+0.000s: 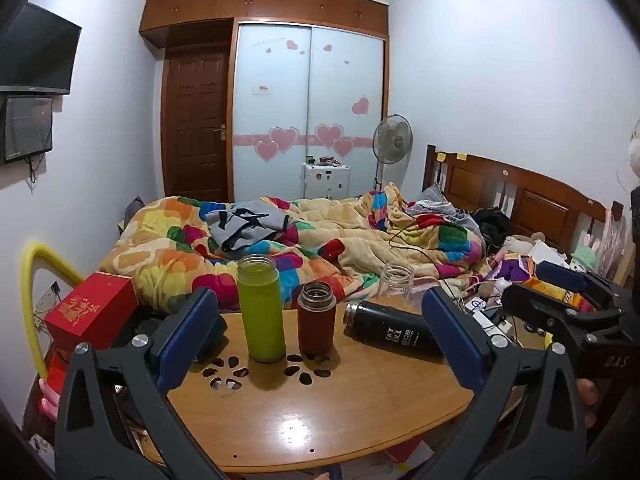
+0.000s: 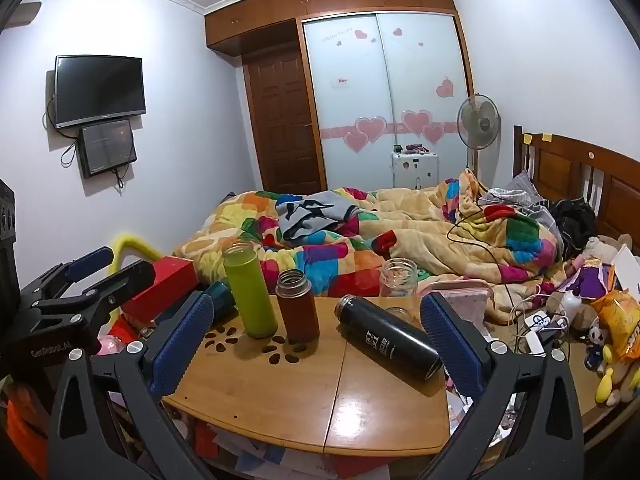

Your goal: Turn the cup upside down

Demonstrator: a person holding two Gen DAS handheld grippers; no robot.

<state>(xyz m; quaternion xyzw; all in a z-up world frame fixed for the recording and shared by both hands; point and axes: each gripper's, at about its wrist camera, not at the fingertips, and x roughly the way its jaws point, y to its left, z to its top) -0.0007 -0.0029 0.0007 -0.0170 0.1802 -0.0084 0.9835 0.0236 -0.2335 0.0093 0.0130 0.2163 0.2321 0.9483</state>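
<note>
On the wooden table (image 1: 320, 412) (image 2: 312, 412) stand a green cup (image 1: 262, 308) (image 2: 249, 294) and a brown cup (image 1: 316, 318) (image 2: 297, 306), both upright with open mouths. A black cup (image 1: 394, 330) (image 2: 387, 338) lies on its side to their right. A clear glass jar (image 1: 396, 282) (image 2: 398, 280) stands at the far edge. My left gripper (image 1: 316, 336) is open and empty, short of the cups. My right gripper (image 2: 316, 340) is open and empty, short of the black cup; it also shows in the left wrist view (image 1: 560, 280).
A red box (image 1: 94, 308) (image 2: 160, 288) and a dark teal cup (image 2: 220, 296) sit at the table's left. A bed with a colourful quilt (image 1: 300, 240) lies behind. Cables, toys and snack bags (image 2: 616, 320) clutter the right side. Papers lie under the table.
</note>
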